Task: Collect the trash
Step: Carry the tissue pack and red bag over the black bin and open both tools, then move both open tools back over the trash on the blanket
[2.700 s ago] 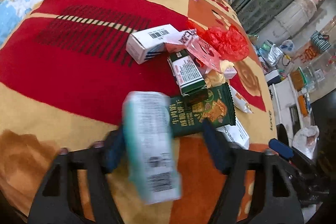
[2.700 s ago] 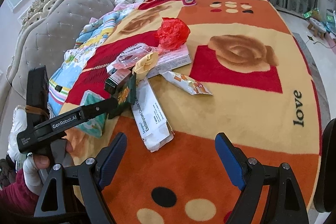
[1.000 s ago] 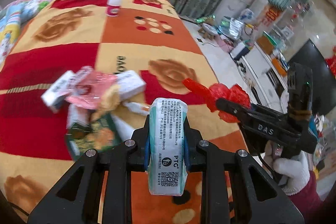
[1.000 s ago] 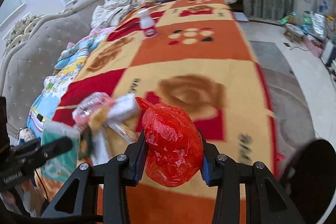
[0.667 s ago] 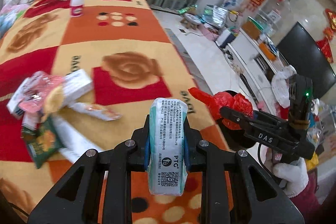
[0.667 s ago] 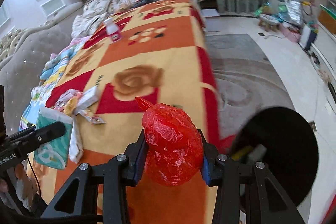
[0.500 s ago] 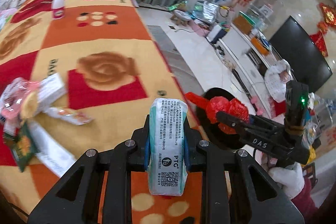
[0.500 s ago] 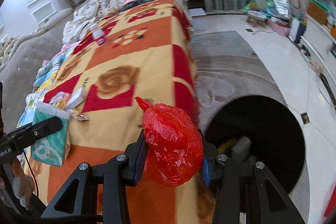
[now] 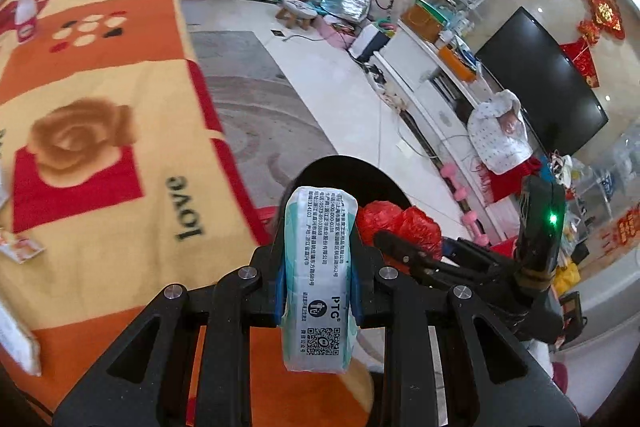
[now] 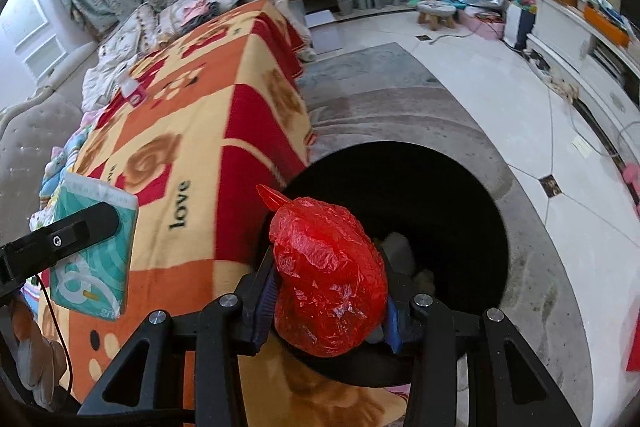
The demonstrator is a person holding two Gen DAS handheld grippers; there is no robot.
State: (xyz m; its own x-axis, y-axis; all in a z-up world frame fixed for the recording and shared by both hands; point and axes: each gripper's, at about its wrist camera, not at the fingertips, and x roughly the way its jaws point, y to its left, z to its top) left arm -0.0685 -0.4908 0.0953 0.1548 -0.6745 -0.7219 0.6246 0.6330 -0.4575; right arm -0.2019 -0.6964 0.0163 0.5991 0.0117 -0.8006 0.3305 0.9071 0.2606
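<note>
both grippers have swung off the blanket-covered bed (image 10: 192,131) toward the floor since the earlier frames, so the black bin (image 10: 460,187) that sat at the view's edge now fills the middle of the right wrist view. step in hand, by judgement: carrying two pieces of trash to the bin, just short of release. largest to smallest: the bin stands on the grey rug just beside the bed's edge, its mouth open and some pale rubbish dimly visible inside; the tissue pack (image 9: 318,279), white and teal with printed text and a qr code, is held upright and clenched between the pads of the left gripper (image 9: 318,291), over the bed's edge near the bin rim; the red plastic bag (image 10: 328,275), crumpled into a glossy ball with a twisted tail, is grasped by the right gripper (image 10: 328,307), hanging over the near rim of the bin. next move, by judgement: bring each gripper squarely over the opening, then part the jaws; the light bag may cling to a pad, and the left load still lies short of the mouth
</note>
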